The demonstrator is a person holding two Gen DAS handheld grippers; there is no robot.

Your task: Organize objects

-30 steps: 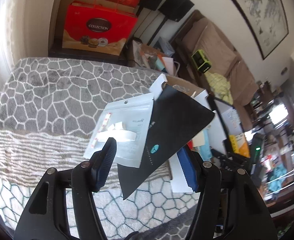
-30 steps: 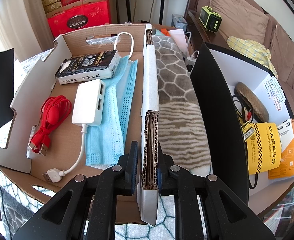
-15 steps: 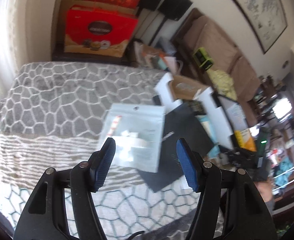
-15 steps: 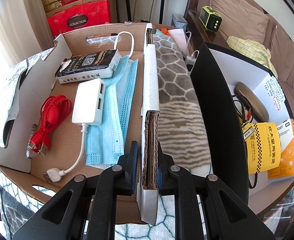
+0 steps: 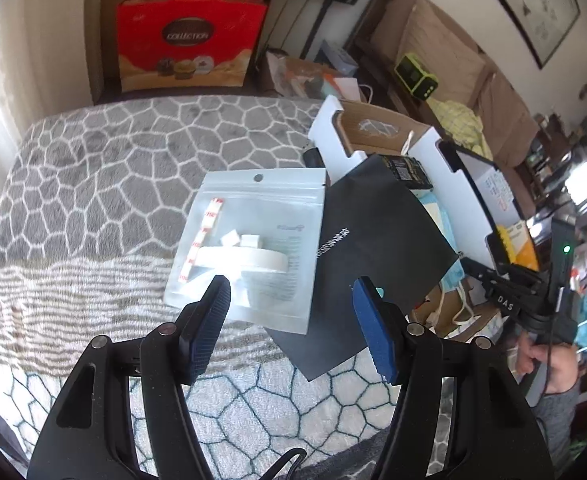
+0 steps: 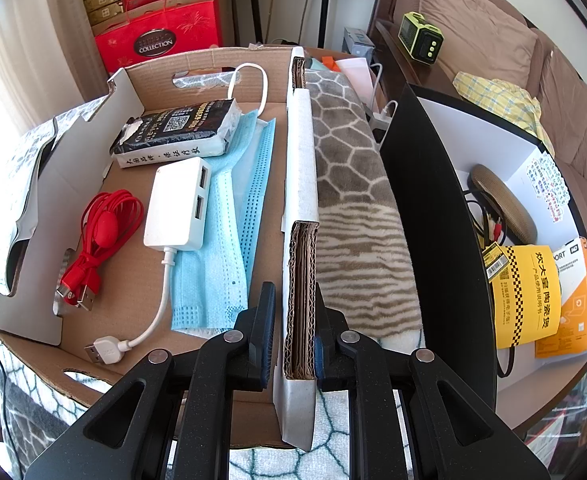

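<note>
My left gripper (image 5: 291, 296) is open and empty above a clear zip bag (image 5: 249, 248) with white parts and a black flat pouch (image 5: 373, 256). Both lie on the patterned blanket (image 5: 105, 184), the bag overlapping the pouch. My right gripper (image 6: 293, 328) is shut on the right wall of the cardboard box (image 6: 299, 184), also in the left wrist view (image 5: 373, 140). The box holds a red cable (image 6: 101, 236), a white USB hub (image 6: 177, 208), blue face masks (image 6: 229, 232) and a black packet (image 6: 177, 128).
A black-and-white box (image 6: 445, 208) with a yellow leaflet (image 6: 529, 292) and orange pack stands right of the cardboard box. Red gift boxes (image 5: 185, 44) stand beyond the blanket. A sofa with a green device (image 6: 419, 38) lies at the back right.
My left gripper has let go of the black pouch and the zip bag. They now lie on the blanket, and the gripper has drawn back, open. The right gripper has not moved.
</note>
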